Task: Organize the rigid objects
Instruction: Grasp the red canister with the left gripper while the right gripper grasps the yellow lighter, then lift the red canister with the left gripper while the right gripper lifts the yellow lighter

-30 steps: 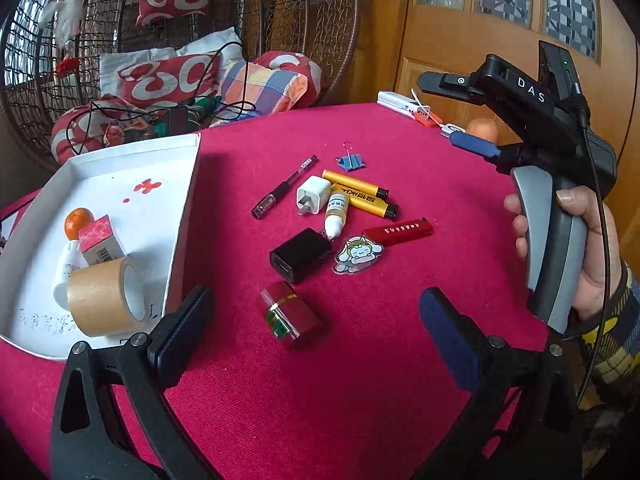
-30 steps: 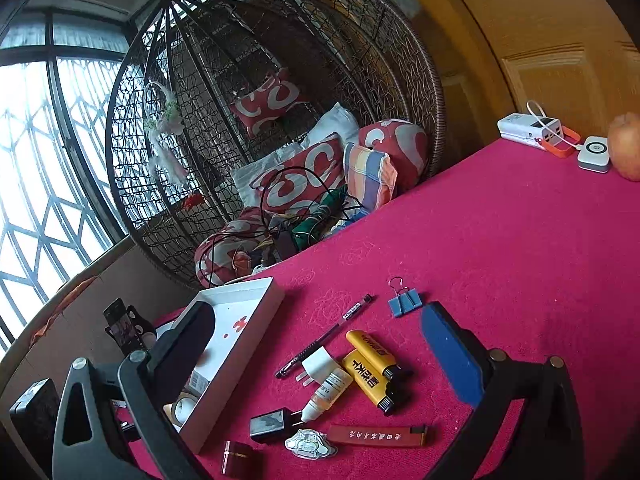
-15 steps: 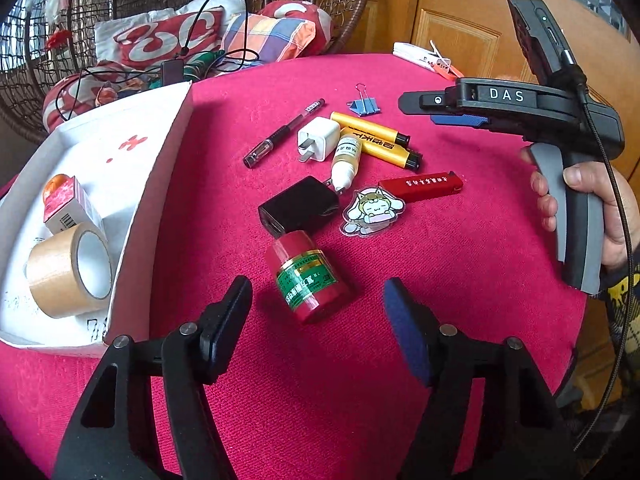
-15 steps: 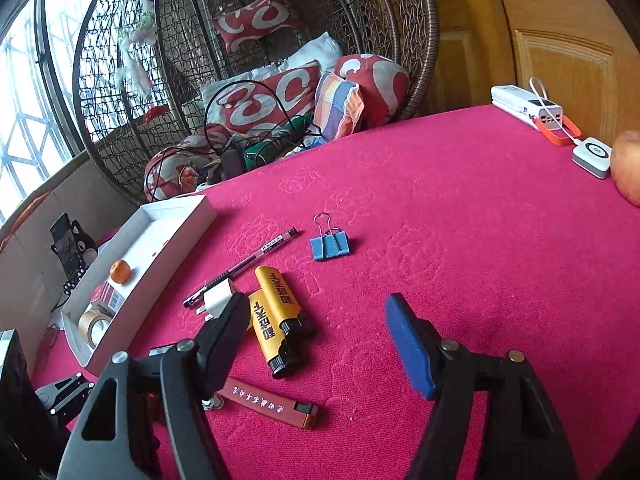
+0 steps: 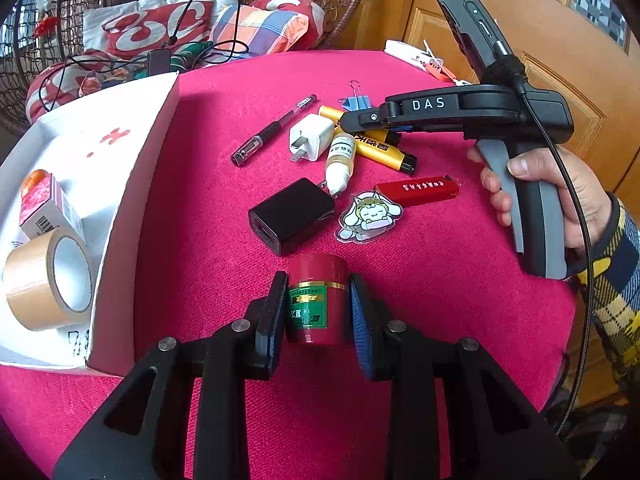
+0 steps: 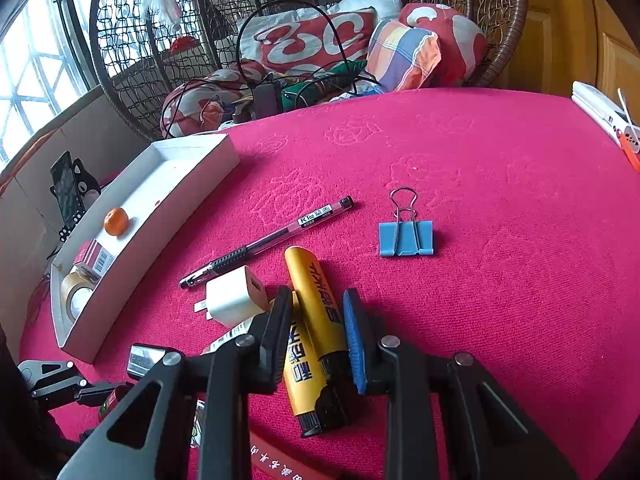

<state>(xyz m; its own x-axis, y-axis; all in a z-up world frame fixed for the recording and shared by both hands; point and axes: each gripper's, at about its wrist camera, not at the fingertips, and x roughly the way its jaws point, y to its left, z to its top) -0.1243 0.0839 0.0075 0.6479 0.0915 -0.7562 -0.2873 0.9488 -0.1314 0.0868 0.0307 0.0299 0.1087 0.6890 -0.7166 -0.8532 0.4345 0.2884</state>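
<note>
Jaws of my left gripper (image 5: 318, 312) and right gripper (image 6: 318, 334), wide a second ago, are closing around red jar (image 5: 316, 300) and yellow lighters (image 6: 316, 320); box (image 5: 132, 184) comes next.

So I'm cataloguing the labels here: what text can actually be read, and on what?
"DAS": right gripper body.
"R", "0.5 mm": pen label, partly legible.
Yellow lighters, red lighter, red jar, dropper bottle: printed characters, too blurred to read.

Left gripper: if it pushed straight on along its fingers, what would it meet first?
The left gripper is closing around the red jar. Straight ahead, the black charger lies closest beyond it, though depth is uncertain.
</note>
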